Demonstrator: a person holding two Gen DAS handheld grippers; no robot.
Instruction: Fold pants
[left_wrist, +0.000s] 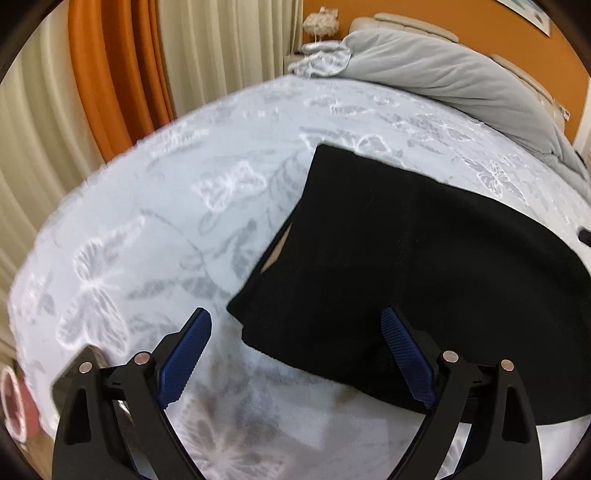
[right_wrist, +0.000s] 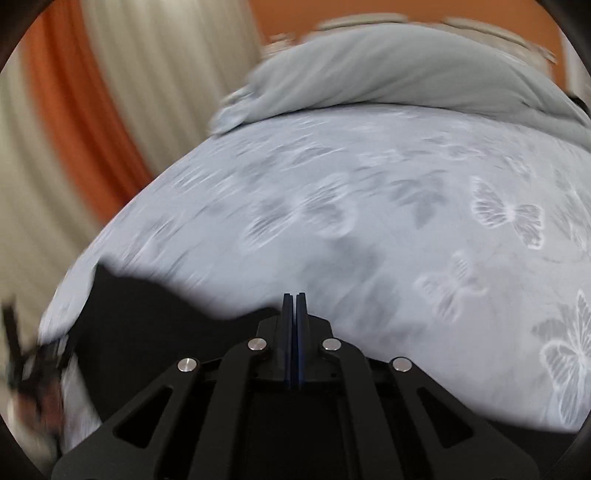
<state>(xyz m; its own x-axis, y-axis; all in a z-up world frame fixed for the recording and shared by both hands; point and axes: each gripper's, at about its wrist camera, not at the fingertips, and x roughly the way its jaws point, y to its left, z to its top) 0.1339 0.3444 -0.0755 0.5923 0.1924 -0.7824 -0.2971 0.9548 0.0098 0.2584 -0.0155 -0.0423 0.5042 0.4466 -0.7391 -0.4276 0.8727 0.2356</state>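
Bedroom setting, butterfly-print bedspread (left_wrist: 155, 206) under everything, orange and cream curtains (left_wrist: 122, 66) behind. My left gripper (left_wrist: 295, 328) hangs with its 2 blue pads (left_wrist: 184, 362) spread wide, nothing between them, the right-hand pad over the near edge of the black pants (left_wrist: 424, 266), the other over bare bedspread. My right gripper (right_wrist: 294, 299) has its pads pressed flat together; I see no cloth between them, and the view is smeared with motion blur.

The pants lie flat on the bed as a compact dark slab, a layered edge showing on the left side, so I judge at least 1 fold is already in. From the right wrist they sit low and left of the fingers (right_wrist: 147, 325). A grey duvet (left_wrist: 443, 70) is bunched at the head of the bed, well apart from them.

Next move, as I read it: drop the left pads onto that near corner, pinch through all the layers, and bring the right one back to take the other corner before lifting.
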